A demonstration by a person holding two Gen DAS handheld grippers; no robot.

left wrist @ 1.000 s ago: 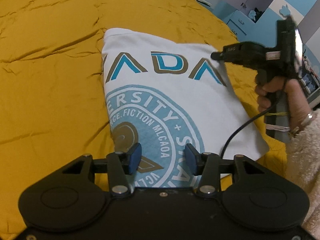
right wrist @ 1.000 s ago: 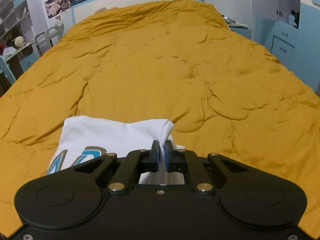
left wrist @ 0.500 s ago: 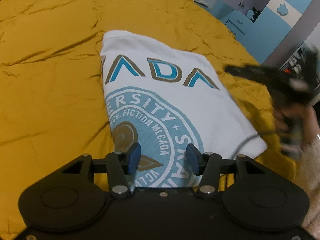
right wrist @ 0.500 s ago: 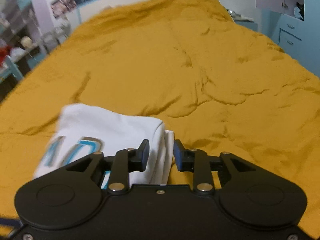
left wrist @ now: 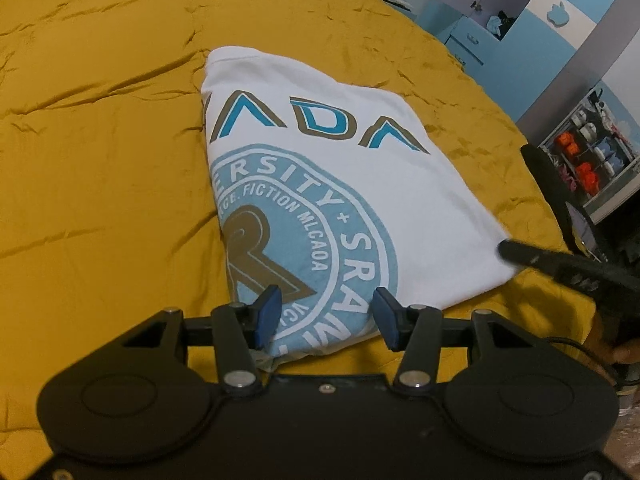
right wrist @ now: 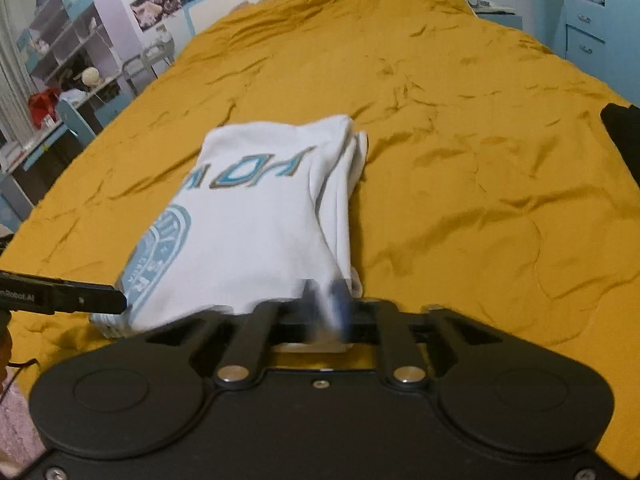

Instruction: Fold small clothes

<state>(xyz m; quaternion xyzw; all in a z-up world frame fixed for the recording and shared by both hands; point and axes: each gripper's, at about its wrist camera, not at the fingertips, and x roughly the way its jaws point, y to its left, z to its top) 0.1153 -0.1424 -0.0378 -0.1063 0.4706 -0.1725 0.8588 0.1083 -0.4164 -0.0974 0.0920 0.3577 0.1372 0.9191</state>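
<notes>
My left gripper (left wrist: 326, 318) is spread, straddling the near edge of the folded shirt (left wrist: 320, 184) without pinching it. My right gripper (right wrist: 326, 304) is motion-blurred at the near right corner; I cannot tell its state. The shirt lies on the bed (left wrist: 100, 160), long axis running away from both grippers; left is nearer centre.

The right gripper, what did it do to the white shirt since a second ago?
The right gripper let go of the folded white shirt at its far corner and drew back toward the near edge; its blurred fingers look nearly closed again. The left gripper stayed open over the shirt's near end, and the shirt stayed folded on the yellow bedspread.
</notes>
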